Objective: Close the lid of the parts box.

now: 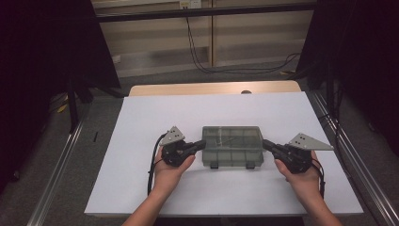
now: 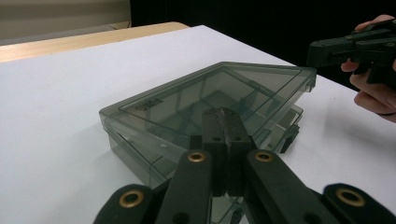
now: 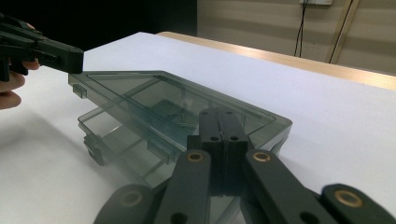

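Two pairs of black fingers are pressed together with nothing between them. The left gripper points its closed tips at the left end of a smoky transparent compartment box, touching or just beside its lid edge; in the left gripper view its tips lie over the near corner of the box. The right gripper meets the box's right end the same way, its tips over the near corner in the right gripper view. The lid stands slightly raised at the front, a gap showing above the tray. The box lies near the middle of the white desk, latches toward the person. Each gripper sits in a hand, left hand and right hand.
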Demonstrator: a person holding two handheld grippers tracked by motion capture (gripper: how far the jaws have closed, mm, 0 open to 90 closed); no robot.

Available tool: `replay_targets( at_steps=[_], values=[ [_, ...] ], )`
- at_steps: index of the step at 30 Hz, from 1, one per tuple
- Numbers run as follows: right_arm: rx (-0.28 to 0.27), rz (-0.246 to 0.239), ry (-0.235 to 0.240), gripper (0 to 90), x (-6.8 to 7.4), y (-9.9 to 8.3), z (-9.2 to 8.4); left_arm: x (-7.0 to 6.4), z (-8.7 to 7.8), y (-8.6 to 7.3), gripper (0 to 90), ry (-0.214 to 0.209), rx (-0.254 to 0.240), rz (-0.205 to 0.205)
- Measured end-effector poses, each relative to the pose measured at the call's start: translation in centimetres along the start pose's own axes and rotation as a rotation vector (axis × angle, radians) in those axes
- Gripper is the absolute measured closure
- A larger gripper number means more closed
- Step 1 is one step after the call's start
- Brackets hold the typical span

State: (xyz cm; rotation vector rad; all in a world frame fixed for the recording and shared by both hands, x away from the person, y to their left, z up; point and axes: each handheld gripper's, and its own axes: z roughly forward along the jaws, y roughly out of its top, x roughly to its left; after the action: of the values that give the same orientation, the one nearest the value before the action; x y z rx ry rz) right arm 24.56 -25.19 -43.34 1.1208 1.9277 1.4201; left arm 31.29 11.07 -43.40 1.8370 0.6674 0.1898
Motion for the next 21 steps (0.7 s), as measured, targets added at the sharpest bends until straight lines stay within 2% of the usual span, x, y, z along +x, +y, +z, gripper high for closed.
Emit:
replay_targets(
  at_steps=[1,3,4,5,8,9,12,14,15,21],
  values=[
    [-0.001,0.000,-0.004,90.0,0.0,-0.1,0.0,-0.1,0.0,-0.1,90.0,0.010,-0.003,0.002],
    [0.006,0.000,-0.008,90.0,0.1,-0.3,-0.1,-0.2,0.1,-0.4,90.0,0.001,-0.010,0.003],
    [0.007,-0.001,-0.009,90.0,0.1,-0.5,0.0,-0.2,0.1,-0.5,90.0,0.017,-0.004,0.008],
    [0.008,-0.006,-0.012,90.0,0.1,-0.7,0.0,-0.2,0.1,-0.6,90.0,0.001,-0.010,0.008],
    [0.015,-0.004,-0.016,90.0,0.1,-1.1,0.0,-0.6,0.4,-1.0,90.0,0.030,0.004,0.016],
    [0.018,-0.003,-0.020,90.0,0.1,-1.2,-0.1,-0.6,0.4,-1.1,90.0,0.017,-0.005,0.013],
    [0.026,-0.007,-0.026,90.0,0.0,-1.6,-0.1,-0.7,0.5,-1.7,90.0,0.042,0.029,0.026],
    [0.033,-0.007,-0.029,90.0,0.0,-1.9,-0.1,-0.7,0.6,-2.0,90.0,0.029,0.024,0.022],
    [0.035,-0.003,-0.027,90.0,0.0,-2.0,-0.1,-0.7,0.6,-2.1,90.0,0.045,0.040,0.026],
    [0.058,-0.015,-0.027,90.0,0.1,-2.6,0.2,-0.7,0.9,-2.7,90.0,0.046,0.051,0.026]
  ],
)
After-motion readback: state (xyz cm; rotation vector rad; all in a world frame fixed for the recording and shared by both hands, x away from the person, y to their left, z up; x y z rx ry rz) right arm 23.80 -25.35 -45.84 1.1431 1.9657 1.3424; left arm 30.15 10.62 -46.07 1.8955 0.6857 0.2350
